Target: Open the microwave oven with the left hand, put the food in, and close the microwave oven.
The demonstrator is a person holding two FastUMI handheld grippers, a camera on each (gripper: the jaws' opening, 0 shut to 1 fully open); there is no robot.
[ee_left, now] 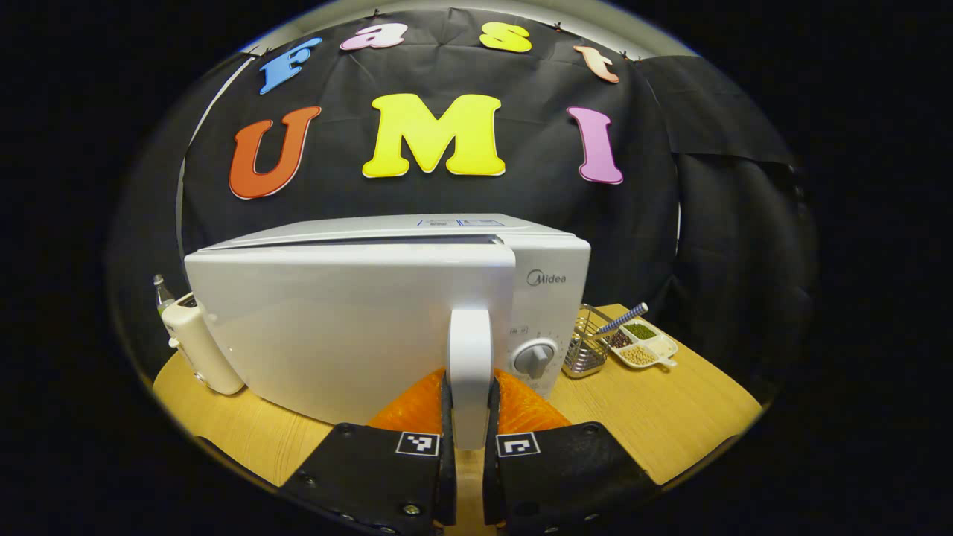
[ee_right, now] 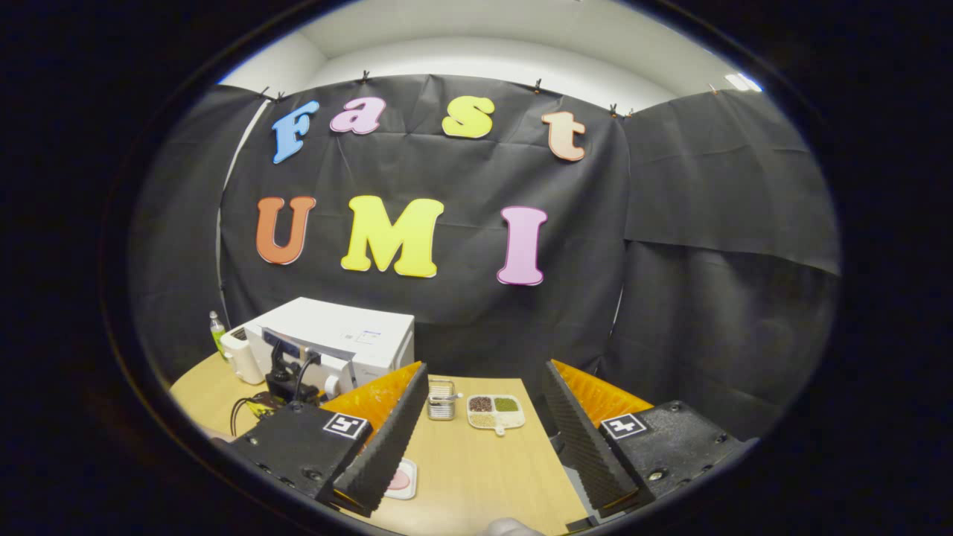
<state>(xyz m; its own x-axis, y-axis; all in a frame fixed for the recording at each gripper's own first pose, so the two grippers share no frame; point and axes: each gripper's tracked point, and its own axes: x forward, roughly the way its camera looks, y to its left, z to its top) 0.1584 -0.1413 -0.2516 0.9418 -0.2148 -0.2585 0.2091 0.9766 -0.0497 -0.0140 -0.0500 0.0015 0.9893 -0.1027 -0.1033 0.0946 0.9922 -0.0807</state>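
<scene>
- Left gripper [ee_left: 469,439]: jaws pinched on the upright white door handle [ee_left: 470,365] of the white box-shaped microwave oven [ee_left: 387,313]; door slightly ajar.
- Right gripper [ee_right: 484,447]: jaws spread wide, holding nothing, above the pale wooden table [ee_right: 484,476].
- Small white plate with pink food [ee_right: 402,480]: on the table, beside the right gripper's left finger [ee_right: 383,439].
- Wire basket [ee_right: 441,400] and divided white dish of beans [ee_right: 496,412]: farther back, right of the oven.
- Cream appliance [ee_left: 199,346]: left of the oven.
</scene>
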